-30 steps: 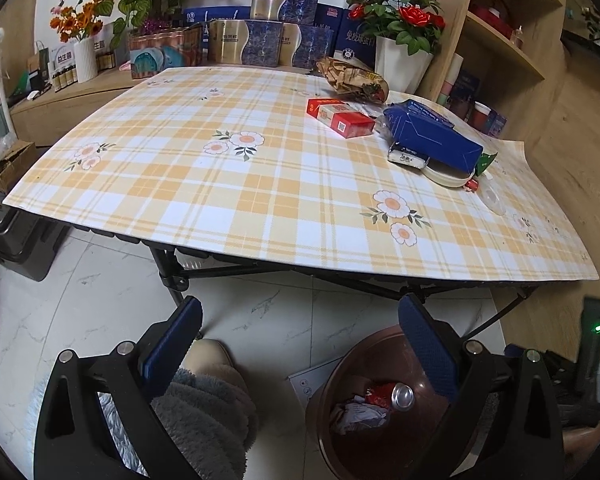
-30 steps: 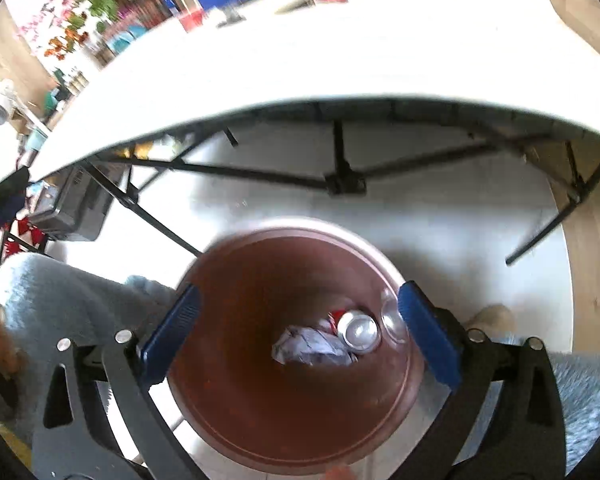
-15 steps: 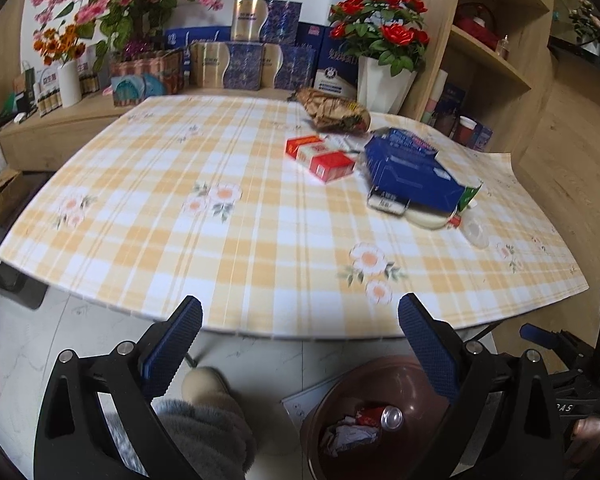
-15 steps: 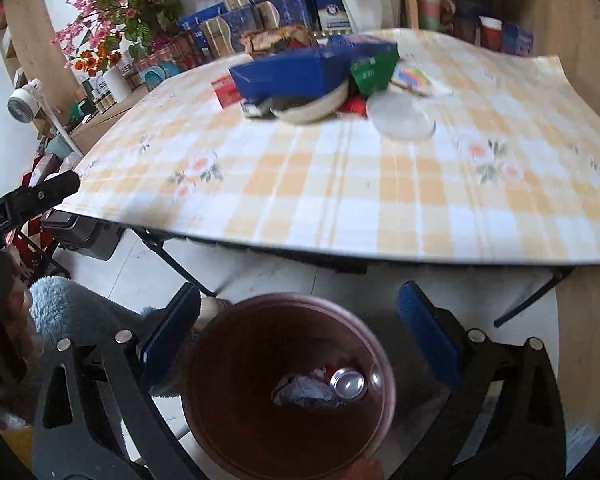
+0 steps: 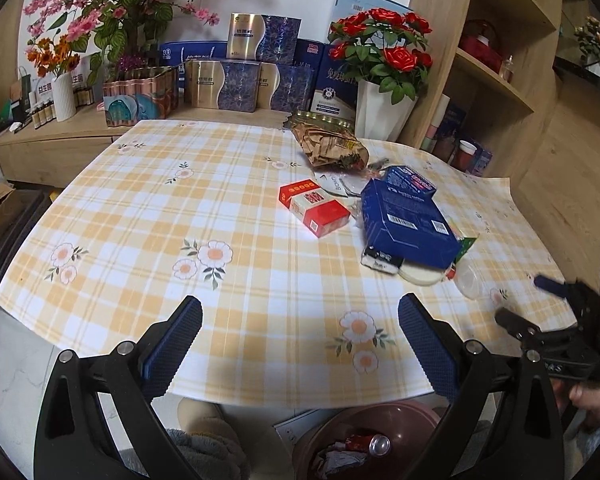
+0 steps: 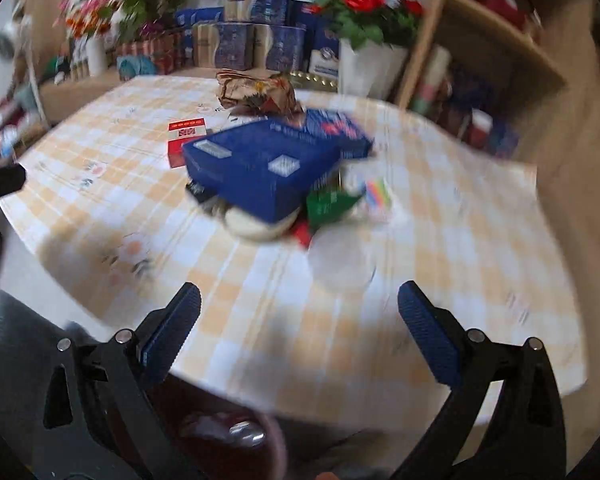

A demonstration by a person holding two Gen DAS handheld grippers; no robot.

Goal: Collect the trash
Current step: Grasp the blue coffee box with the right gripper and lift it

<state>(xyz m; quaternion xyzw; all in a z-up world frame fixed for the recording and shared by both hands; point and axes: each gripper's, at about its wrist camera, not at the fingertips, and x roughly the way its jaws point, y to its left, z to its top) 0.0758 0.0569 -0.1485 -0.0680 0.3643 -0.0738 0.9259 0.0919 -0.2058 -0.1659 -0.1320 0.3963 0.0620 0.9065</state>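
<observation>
Trash lies on the plaid tablecloth (image 5: 148,216): a blue box (image 5: 406,220) (image 6: 260,164), a red carton (image 5: 314,207) (image 6: 186,136), a crumpled brown paper bag (image 5: 330,148) (image 6: 256,90), a white lid (image 5: 420,276), green and red wrappers (image 6: 326,206), and a clear plastic lid (image 5: 470,278) (image 6: 342,260). A brown bin (image 5: 364,444) (image 6: 228,436) on the floor holds a can and crumpled paper. My left gripper (image 5: 300,346) is open and empty above the table's near edge. My right gripper (image 6: 300,338) is open and empty, near the clear lid; it also shows at the right of the left wrist view (image 5: 556,320).
Gift boxes (image 5: 244,80), flower vases (image 5: 380,112) and a pink flower arrangement (image 5: 112,20) stand behind the table. Wooden shelves (image 5: 500,80) rise at the right. A grey slipper (image 5: 204,444) is on the floor beside the bin.
Both grippers have risen from bin level to above the table's edge and moved toward the trash pile. The right wrist view is blurred by motion. Both stayed open and empty.
</observation>
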